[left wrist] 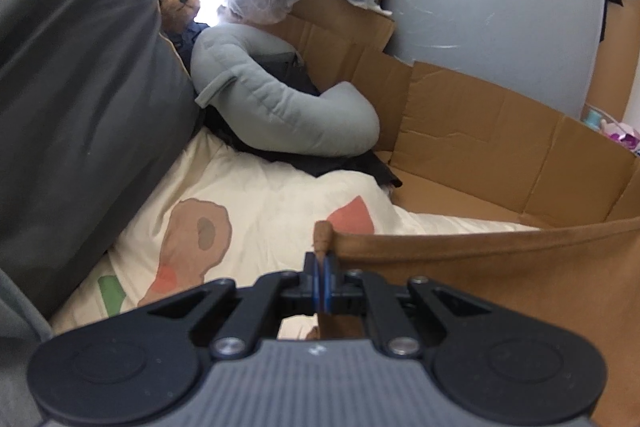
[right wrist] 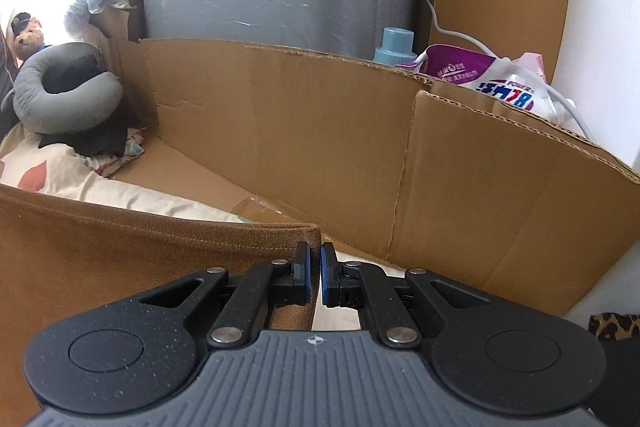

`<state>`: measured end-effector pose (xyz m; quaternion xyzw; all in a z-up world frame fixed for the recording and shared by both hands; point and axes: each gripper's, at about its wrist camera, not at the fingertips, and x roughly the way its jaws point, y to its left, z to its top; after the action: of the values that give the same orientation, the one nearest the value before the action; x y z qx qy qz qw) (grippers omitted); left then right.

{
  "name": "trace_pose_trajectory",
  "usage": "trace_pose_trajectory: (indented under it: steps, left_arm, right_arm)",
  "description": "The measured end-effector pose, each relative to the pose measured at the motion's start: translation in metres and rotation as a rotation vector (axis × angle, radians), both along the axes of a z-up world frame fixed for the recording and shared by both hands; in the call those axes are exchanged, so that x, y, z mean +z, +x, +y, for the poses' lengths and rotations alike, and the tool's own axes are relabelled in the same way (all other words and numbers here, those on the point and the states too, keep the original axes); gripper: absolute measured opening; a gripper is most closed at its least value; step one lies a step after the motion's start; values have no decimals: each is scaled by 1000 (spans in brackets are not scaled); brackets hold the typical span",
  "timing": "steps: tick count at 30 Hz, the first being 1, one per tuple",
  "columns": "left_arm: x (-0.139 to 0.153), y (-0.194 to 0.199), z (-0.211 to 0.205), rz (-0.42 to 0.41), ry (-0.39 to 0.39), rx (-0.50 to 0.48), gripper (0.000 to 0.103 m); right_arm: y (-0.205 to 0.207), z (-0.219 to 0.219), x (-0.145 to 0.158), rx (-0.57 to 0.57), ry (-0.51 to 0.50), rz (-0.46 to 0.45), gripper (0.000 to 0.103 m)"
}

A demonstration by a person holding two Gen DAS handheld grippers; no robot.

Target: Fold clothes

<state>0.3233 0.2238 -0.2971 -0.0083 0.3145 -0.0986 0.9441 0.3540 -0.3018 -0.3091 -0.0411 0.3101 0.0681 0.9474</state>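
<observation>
Above bed (left wrist: 280,195): brown garment (left wrist: 500,267) stretched between both grippers. Left gripper (left wrist: 321,267) clamps one corner; right gripper (right wrist: 316,269) nearly closed at other, grip uncertain. Mid-fold judged; next needs edges level.

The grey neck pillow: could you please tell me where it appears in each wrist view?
Left wrist: neck pillow sits upper centre-left, beyond the quilt.
Right wrist: neck pillow lies at the far left edge, mid-height.
Shared landmark: the teddy bear just behind it, left of the cardboard.
</observation>
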Motion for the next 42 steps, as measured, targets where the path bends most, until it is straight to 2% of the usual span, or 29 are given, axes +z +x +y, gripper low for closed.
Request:
trace_pose_trajectory:
  steps: [6,14,18,22,25,36,42]
  left_arm:
    - [-28,19,1,67,15,8,3]
    - [-44,28,-1,93,26,6,3]
    - [-49,31,-2,98,32,6,3]
    - [-32,26,-8,43,44,-8,3]
    - [-28,29,-8,34,36,-3,3]
    - [-72,61,-9,131,78,-7,3]
    - [-73,62,-9,109,71,4,3]
  right_arm:
    - [22,9,-25,5,-27,40,3]
    - [43,16,-64,2,-57,129,3]
    - [39,17,-60,-1,-53,94,3]
    - [32,17,-44,-8,-46,28,3]
    - [32,17,-41,-20,-41,13,3]
    - [58,25,-76,-27,-72,113,3]
    - [61,26,-77,-60,-56,114,3]
